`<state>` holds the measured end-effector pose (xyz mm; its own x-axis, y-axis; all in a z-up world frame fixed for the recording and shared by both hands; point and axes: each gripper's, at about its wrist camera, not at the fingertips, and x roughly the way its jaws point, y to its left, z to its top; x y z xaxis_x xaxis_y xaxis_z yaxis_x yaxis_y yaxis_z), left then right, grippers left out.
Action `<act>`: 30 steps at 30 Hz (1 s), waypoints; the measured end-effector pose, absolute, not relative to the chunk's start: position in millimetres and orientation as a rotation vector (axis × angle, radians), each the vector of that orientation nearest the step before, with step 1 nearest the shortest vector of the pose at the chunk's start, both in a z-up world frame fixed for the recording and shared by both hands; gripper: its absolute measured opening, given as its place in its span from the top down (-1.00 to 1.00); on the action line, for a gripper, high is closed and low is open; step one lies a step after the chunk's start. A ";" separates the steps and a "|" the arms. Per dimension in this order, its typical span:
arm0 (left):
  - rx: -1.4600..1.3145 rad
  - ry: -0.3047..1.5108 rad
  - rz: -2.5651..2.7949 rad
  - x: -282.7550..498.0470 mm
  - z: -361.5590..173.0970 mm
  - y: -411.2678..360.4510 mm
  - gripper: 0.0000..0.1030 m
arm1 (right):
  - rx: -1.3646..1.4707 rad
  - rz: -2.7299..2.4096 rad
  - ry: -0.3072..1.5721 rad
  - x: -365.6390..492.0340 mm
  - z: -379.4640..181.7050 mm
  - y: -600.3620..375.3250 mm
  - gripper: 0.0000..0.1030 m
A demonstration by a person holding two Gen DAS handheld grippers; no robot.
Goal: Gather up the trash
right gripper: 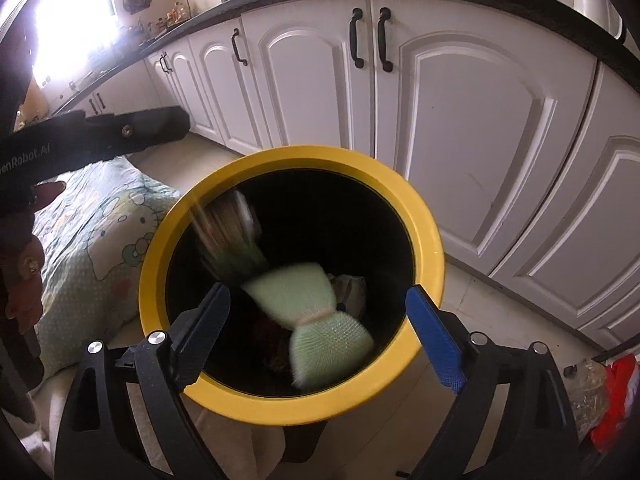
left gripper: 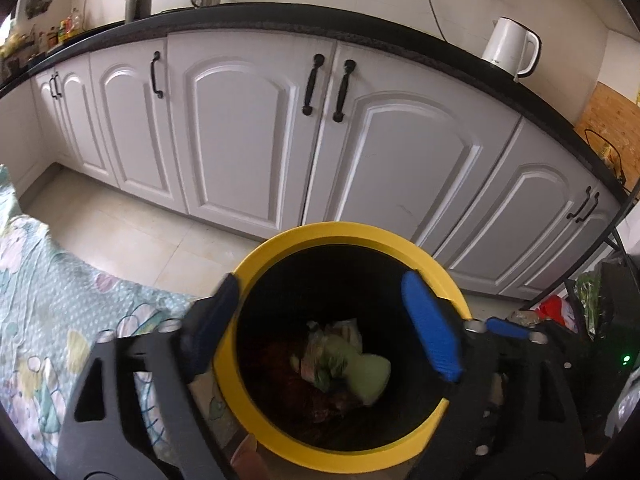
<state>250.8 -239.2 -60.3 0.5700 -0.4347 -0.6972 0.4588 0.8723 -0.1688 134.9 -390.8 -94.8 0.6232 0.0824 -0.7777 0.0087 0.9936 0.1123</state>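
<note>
A bin with a yellow rim (left gripper: 344,230) and a black inside stands on the floor in front of the cabinets. My left gripper (left gripper: 320,282) hangs over its mouth, open, with nothing between the blue pads. At the bottom lie a pale green foam net (left gripper: 370,376) and a crumpled wrapper (left gripper: 324,352). My right gripper (right gripper: 318,292) is also open above the same bin (right gripper: 296,154), empty. Below it lies the green foam net (right gripper: 296,288), and a blurred wrapper (right gripper: 230,228) shows against the inner left wall. The left gripper's black body (right gripper: 132,132) reaches in from the upper left.
White cabinet doors (left gripper: 248,132) with black handles run behind the bin under a dark worktop with a white kettle (left gripper: 510,48). A patterned cloth (left gripper: 48,304) lies left of the bin. Red and clear bags (right gripper: 612,392) sit on the right. A hand (right gripper: 24,280) holds the left gripper.
</note>
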 end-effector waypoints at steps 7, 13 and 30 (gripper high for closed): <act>0.028 0.812 -0.487 243.7 -55.4 -219.4 -0.77 | 0.124 0.020 0.858 122.3 -82.8 -396.0 -0.79; 0.028 0.798 -0.449 233.5 -47.3 -196.7 -0.77 | 0.145 0.023 0.797 111.4 -63.8 -392.4 -0.85; -0.007 0.695 -0.350 169.7 -25.6 -122.3 -0.79 | 0.146 0.107 0.600 72.1 -11.0 -348.2 -0.87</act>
<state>169.7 -122.3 -25.6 0.7123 -0.3183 -0.6255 0.3136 0.9417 -0.1220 72.1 -348.2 -11.0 0.8203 0.1421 -0.5540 -0.0575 0.9842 0.1673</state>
